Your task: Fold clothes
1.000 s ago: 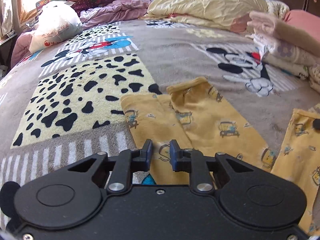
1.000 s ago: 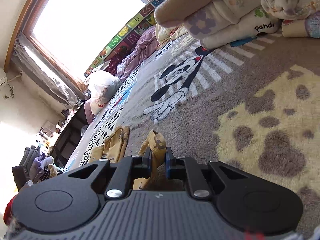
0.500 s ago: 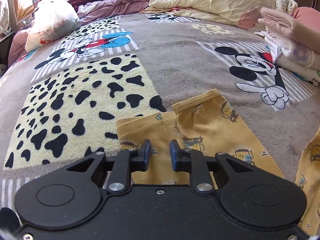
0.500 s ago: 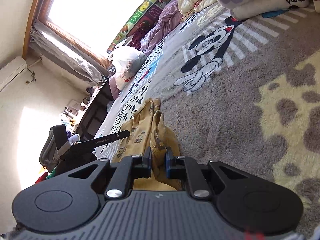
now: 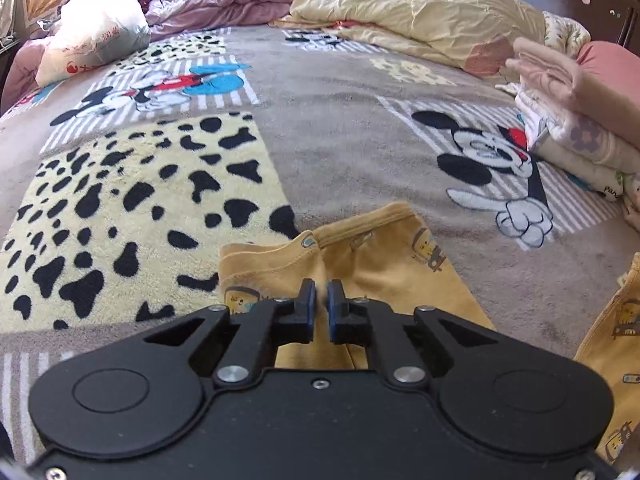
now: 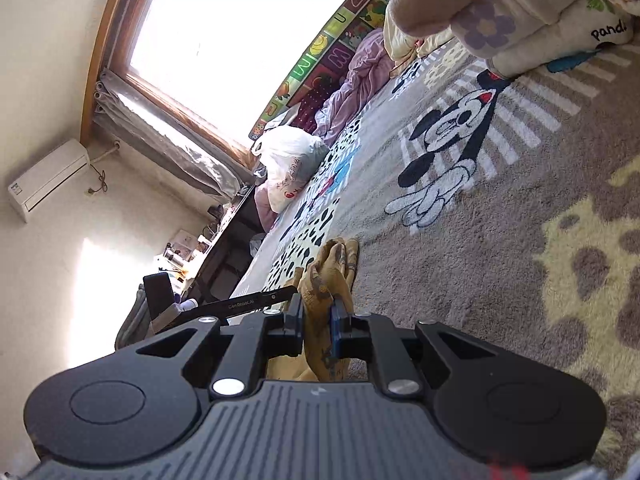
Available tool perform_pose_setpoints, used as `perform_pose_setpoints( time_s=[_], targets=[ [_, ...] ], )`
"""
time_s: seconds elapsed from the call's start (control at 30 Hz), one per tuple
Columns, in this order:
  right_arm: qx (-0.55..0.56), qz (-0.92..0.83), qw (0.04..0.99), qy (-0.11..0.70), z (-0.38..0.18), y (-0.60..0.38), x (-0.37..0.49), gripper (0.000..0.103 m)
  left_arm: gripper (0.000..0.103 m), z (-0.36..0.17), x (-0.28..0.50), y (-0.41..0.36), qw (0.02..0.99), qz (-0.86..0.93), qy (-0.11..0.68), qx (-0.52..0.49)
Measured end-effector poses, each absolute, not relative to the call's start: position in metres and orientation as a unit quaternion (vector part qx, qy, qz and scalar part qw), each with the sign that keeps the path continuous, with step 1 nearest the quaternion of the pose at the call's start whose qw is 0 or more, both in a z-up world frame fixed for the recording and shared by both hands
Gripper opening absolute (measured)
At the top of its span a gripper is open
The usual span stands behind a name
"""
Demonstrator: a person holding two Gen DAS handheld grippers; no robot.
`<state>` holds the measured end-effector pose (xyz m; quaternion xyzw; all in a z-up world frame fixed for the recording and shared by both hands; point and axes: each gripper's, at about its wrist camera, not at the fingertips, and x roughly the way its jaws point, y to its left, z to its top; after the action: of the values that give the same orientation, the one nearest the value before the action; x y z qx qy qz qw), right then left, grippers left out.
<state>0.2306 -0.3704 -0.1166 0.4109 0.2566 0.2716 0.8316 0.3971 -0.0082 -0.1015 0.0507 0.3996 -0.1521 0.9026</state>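
- gripping a bunched fold of the mustard-yellow cotton garment with small cartoon prints point(image 6: 326, 280), our right gripper point(image 6: 316, 322) is clenched on the cloth, which rises between its blue pads and hangs lifted off the bed.
- our left gripper point(image 5: 321, 300) hovers over the same yellow garment point(image 5: 360, 264), its jaws nearly together with a thin gap; we see no cloth pinched between them, so we cannot tell for sure whether it grasps anything.
- in the left wrist view the garment lies on the grey plush blanket with cartoon mice and spotted yellow patches point(image 5: 328, 140), two cuffed ends side by side pointing away from us, and another yellow part shows at the right edge point(image 5: 616, 320).
- a stack of folded pale garments point(image 5: 576, 128) sits well apart at the far right.
- we judge a fold of the yellow garment is in hand: one part is raised by the right side while the rest lies flat.
- the next move likely calls for carrying the lifted part over the flat part with edges lined up, keeping the cuffs from dragging askew.
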Motion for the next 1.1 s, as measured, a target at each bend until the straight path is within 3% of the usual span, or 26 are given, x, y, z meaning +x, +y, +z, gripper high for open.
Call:
perform_pose_setpoints(
  time_s=[0.07,0.1,0.33,0.4,0.57,0.73,0.9,1.0,1.1],
  targets=[
    [0.415,0.274,0.83,0.254,-0.116,-0.372,0.23,0.015,0.014,-0.094,0.388,-0.005,0.911,-0.146,0.383,0.049],
    [0.417,0.276,0.828,0.253,-0.115,-0.373,0.23,0.015,0.022,-0.086,0.38,-0.002,0.917,-0.143,0.37,0.046],
    [0.43,0.285,0.821,0.245,-0.113,-0.381,0.23,0.015,0.022,-0.09,0.328,0.022,0.925,-0.137,0.351,0.057],
    [0.434,0.287,0.819,0.242,-0.112,-0.383,0.23,0.015,0.022,-0.112,0.332,0.017,0.921,-0.134,0.356,0.088],
    [0.439,0.284,0.818,0.241,-0.119,-0.375,0.236,0.015,0.023,-0.082,0.337,0.018,0.929,-0.126,0.336,0.087],
    [0.435,0.285,0.815,0.254,-0.124,-0.372,0.24,0.015,0.026,-0.108,0.384,0.005,0.913,-0.108,0.368,0.141],
    [0.436,0.283,0.813,0.261,-0.127,-0.373,0.244,0.015,0.025,-0.091,0.388,0.002,0.928,-0.12,0.335,0.11],
    [0.439,0.285,0.811,0.261,-0.127,-0.373,0.244,0.015,0.026,-0.111,0.405,0.002,0.92,-0.097,0.363,0.111],
    [0.44,0.285,0.81,0.262,-0.129,-0.373,0.246,0.015,0.027,-0.092,0.4,0.005,0.923,-0.097,0.36,0.099]
  ],
)
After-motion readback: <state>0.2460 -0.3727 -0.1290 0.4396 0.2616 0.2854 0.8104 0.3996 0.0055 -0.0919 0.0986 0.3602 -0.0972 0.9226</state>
